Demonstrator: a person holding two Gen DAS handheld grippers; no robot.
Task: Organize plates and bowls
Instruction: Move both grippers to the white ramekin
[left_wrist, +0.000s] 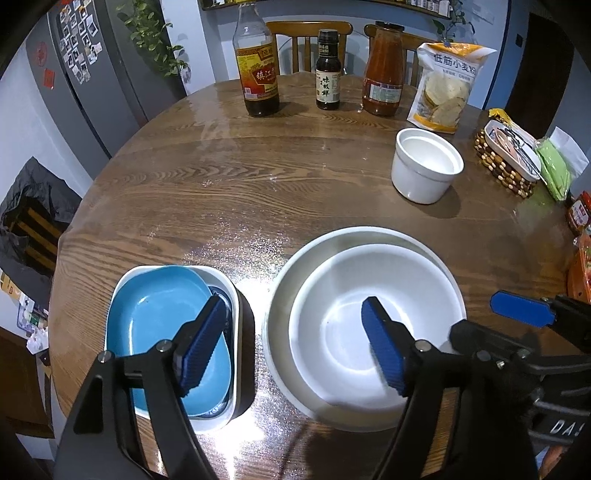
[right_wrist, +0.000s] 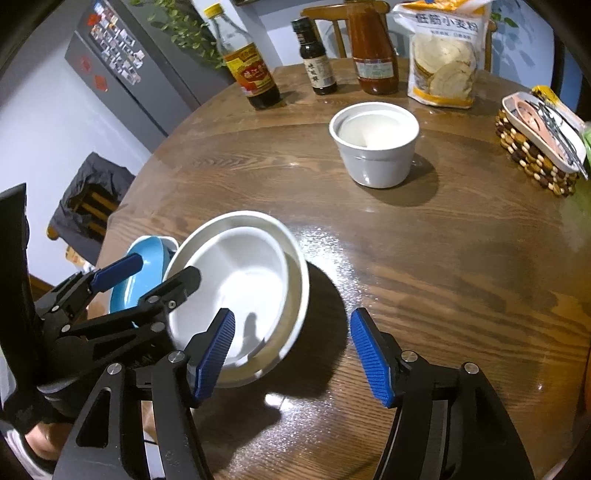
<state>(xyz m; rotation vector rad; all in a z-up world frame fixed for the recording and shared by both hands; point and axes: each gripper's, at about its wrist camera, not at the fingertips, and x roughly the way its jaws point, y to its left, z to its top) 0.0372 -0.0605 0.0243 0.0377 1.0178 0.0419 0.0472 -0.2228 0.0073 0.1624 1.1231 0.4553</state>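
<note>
Hovering with jaws spread and nothing between them, the left gripper (left_wrist: 291, 347) straddles the gap between the blue oblong dish (left_wrist: 162, 332), nested in a white rectangular dish (left_wrist: 229, 288), and the stacked white round bowls (left_wrist: 369, 325). The right gripper (right_wrist: 291, 354) hangs open and empty just beside those bowls. Risk, I judge: a finger descending could clip a rim and tip the stack; the blue dish's long axis runs toward the table's (left_wrist: 258, 177) far side, both stacks mouth-up near the front edge.
</note>
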